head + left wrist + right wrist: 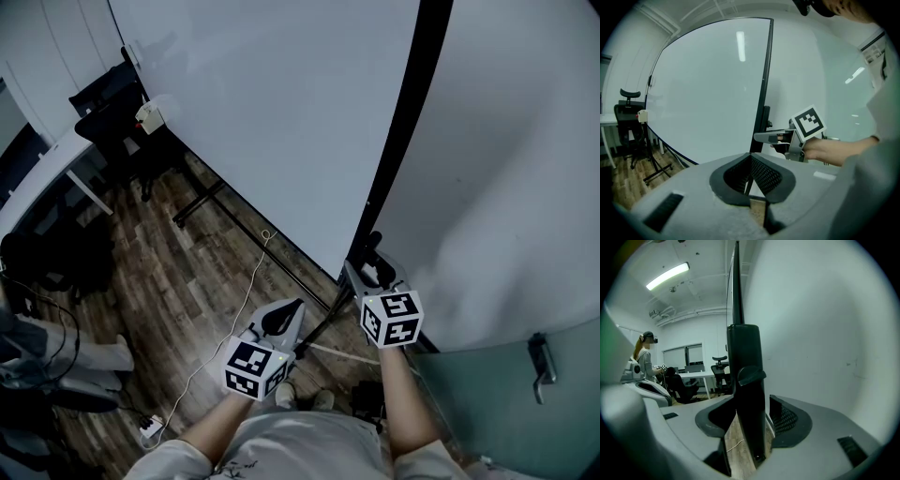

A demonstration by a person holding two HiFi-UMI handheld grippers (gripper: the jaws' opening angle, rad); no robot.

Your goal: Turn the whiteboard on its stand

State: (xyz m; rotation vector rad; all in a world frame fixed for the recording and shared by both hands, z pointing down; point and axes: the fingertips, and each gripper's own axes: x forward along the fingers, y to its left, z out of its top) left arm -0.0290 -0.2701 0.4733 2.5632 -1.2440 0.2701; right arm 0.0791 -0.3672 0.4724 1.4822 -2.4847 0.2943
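Observation:
The whiteboard [272, 112] stands upright on its stand, its white face toward the room. Its black side post [403, 122] runs down to the floor beside a white wall. My right gripper [370, 258] is open around this post [745, 380] at low height. The post sits between the jaws, with a gap to the right pad [787, 420]. My left gripper [281, 319] hangs lower and to the left, shut, with nothing between its fingers. In the left gripper view the board [708, 93], the post [764, 93] and the right gripper [761, 137] appear ahead.
A black stand foot [202, 202] lies across the wooden floor. A white cable [234, 309] runs to a power strip [150, 429]. Office chairs [112, 112] and a white desk [47, 178] stand at the far left. A glass door with a handle [539, 366] is at right. A person [644, 357] stands far off.

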